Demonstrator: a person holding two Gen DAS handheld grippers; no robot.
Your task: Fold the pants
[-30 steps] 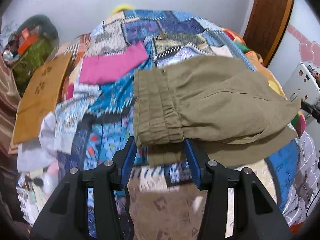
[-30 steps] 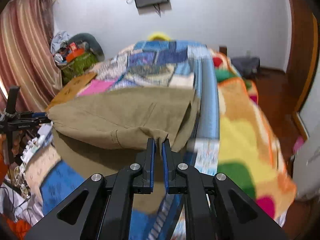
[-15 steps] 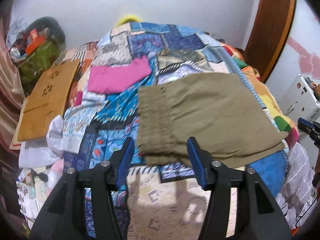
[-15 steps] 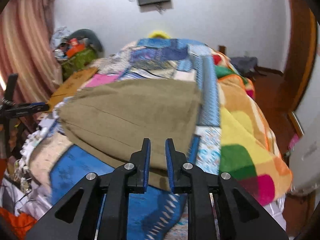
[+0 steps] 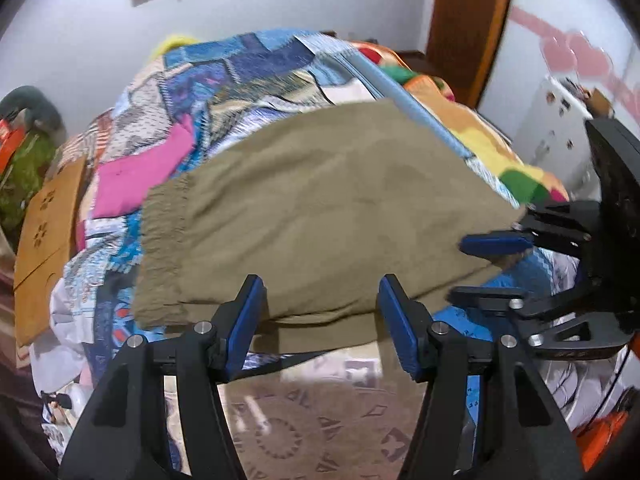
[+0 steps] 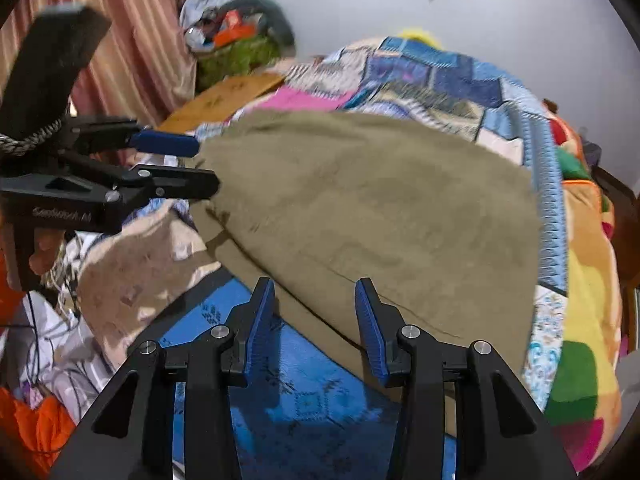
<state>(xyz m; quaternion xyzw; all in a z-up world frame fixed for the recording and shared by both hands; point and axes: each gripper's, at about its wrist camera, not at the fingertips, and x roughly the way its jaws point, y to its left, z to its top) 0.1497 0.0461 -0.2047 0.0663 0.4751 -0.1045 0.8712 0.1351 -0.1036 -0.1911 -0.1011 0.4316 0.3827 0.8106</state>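
The olive-green pants point(image 5: 320, 216) lie folded flat on the patchwork bedspread point(image 5: 248, 68), waistband to the left in the left wrist view. They also show in the right wrist view point(image 6: 384, 208). My left gripper point(image 5: 320, 312) is open and empty, just short of the pants' near edge. My right gripper point(image 6: 316, 312) is open and empty over the pants' lower edge. Each gripper shows in the other's view: the right one point(image 5: 480, 268) by the pants' right end, the left one point(image 6: 200, 164) by the waistband end.
A pink cloth point(image 5: 140, 176) lies on the bed behind the waistband. A wooden board point(image 5: 48, 232) leans at the bed's left side. A blue and beige blanket point(image 6: 280, 392) covers the near edge. A door frame point(image 5: 464, 28) and white furniture point(image 5: 552, 132) stand to the right.
My right gripper let go of the pants' edge and opened wide. The lifted fold dropped flat onto the bed. Both grippers swung toward the pants and into each other's view.
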